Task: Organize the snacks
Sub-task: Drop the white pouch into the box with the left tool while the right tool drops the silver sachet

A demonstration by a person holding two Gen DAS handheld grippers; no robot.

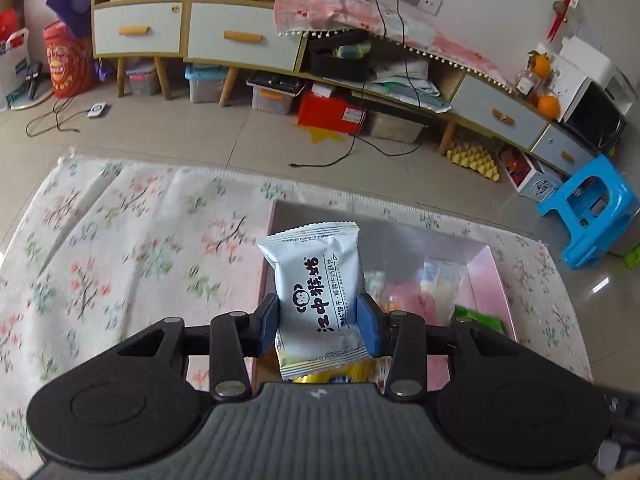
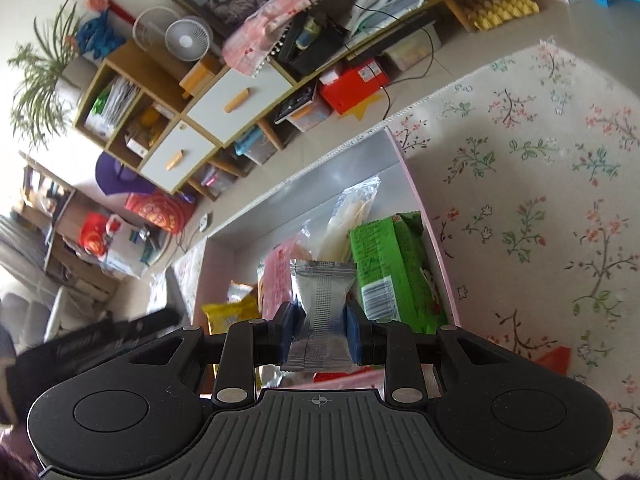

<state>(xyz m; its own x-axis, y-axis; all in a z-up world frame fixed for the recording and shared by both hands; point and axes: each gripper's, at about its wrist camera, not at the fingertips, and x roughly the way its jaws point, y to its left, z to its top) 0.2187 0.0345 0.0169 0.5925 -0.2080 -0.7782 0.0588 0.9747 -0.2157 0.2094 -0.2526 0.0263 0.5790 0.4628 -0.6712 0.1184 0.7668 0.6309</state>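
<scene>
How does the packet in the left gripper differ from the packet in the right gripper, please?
The pale blue packet in the left gripper shows its printed front with dark lettering and a monkey logo; the silver packet in the right gripper shows a plain foil back with a centre seam. The pale blue packet looks puffier, the silver packet slimmer. Both are sealed, clamped by blue pads, and held above the pink box.
</scene>
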